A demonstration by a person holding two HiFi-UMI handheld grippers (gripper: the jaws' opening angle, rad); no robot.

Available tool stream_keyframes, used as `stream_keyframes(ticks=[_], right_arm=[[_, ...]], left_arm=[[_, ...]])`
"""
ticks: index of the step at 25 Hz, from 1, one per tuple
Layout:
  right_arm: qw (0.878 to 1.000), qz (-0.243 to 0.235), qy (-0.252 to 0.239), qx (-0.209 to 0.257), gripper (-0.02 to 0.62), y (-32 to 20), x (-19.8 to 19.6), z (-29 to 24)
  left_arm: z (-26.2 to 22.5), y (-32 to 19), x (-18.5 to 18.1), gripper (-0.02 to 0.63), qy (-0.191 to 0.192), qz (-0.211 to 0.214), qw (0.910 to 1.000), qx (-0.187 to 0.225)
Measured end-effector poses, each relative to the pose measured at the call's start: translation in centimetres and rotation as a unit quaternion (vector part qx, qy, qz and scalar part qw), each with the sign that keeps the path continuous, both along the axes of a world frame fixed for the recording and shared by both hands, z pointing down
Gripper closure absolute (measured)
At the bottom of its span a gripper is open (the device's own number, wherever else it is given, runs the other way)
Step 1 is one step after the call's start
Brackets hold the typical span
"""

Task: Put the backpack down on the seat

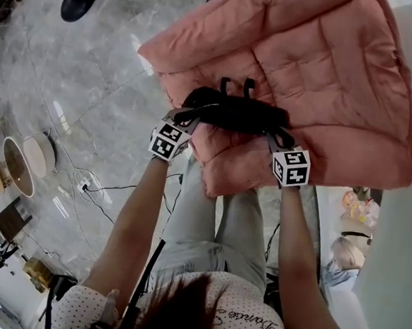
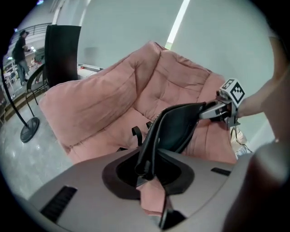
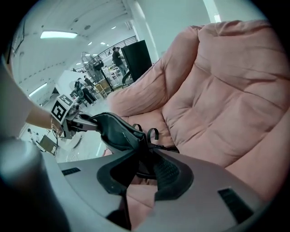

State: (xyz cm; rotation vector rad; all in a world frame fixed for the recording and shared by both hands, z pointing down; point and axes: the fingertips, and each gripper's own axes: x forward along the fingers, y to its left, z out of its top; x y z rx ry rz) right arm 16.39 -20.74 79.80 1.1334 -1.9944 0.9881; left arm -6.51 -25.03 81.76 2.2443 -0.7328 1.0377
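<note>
backpack (image 1: 235,114): black | seat (image 1: 329,63): pink, quilted | floor (image 1: 93,64): grey marble

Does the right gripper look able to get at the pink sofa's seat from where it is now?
Probably yes: the right gripper, closed on the backpack, is right at the pink sofa's seat, and only the backpack itself seems to lie between them.

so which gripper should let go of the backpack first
Left, probably: on the left gripper the jaws stand apart round the backpack edge, seat showing between; the right gripper clamps it.
</note>
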Motion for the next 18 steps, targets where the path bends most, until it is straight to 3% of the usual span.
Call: stream_keyframes(ticks=[5,8,12,18], right_arm=[[1.0,0.004,-0.022,-0.004,0.481,0.0,0.2,0.0],[0.999,0.012,-0.051,-0.001,0.437,-0.3,0.3,-0.8],[0.998,0.0,-0.055,0.0,0.409,-0.4,0.0,-2.1],[0.998,0.016,-0.054,0.03,0.404,-1.3,0.2,-4.8]], left_arm=[[-1.3,-0.6,0.0,0.442,0.042,-0.025,0.9988,0.008],[-3.0,-1.3,0.0,0.431,0.059,-0.018,0.9978,0.024],[-4.7,-1.6,-0.1,0.423,0.064,0.008,0.9973,0.034],[-7.1,-3.0,-0.6,0.425,0.075,-0.01,0.9953,0.06]])
